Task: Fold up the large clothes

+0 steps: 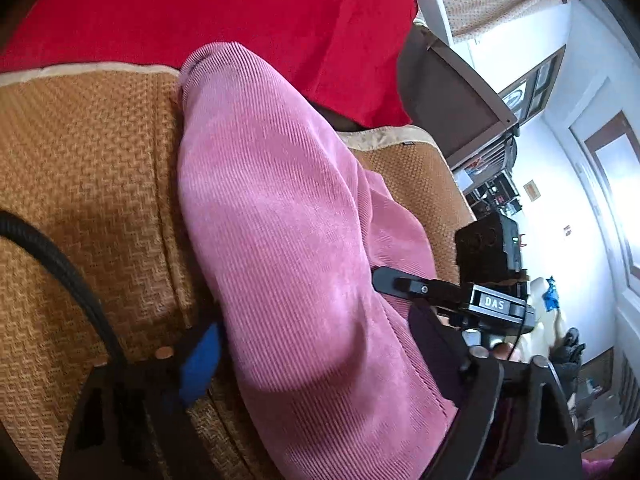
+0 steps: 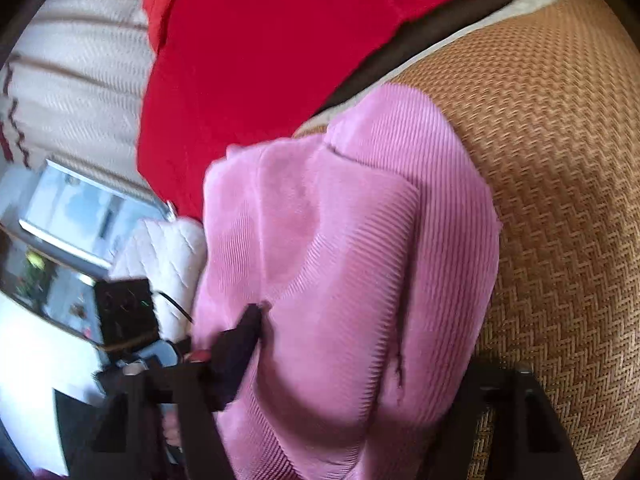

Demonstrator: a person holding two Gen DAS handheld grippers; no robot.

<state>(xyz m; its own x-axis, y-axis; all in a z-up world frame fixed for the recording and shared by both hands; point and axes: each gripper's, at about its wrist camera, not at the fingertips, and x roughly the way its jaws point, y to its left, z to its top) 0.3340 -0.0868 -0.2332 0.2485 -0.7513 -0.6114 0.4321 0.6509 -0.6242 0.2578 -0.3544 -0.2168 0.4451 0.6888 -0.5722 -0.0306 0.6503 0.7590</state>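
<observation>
A pink corduroy garment (image 1: 280,240) lies bunched on a woven tan mat (image 1: 88,168). In the left wrist view it runs from the mat's far hem down between the fingers of my left gripper (image 1: 316,332). That gripper stands open, its blue pad (image 1: 200,364) at the cloth's left edge. One black finger of the right gripper (image 1: 400,285) rests on the cloth's right side. In the right wrist view the garment (image 2: 360,240) fills the gap of my right gripper (image 2: 360,340), which is open. Its dark left finger (image 2: 240,340) touches the cloth, and the cloth hides the right fingertip.
A red fabric (image 1: 240,12) (image 2: 260,40) lies just beyond the mat's pale hem. A black ribbed cable (image 1: 60,264) arcs over the mat at left. Past the mat's edge are a white quilted cushion (image 2: 168,256), a glass-topped table (image 2: 72,216) and a curtain (image 2: 80,60).
</observation>
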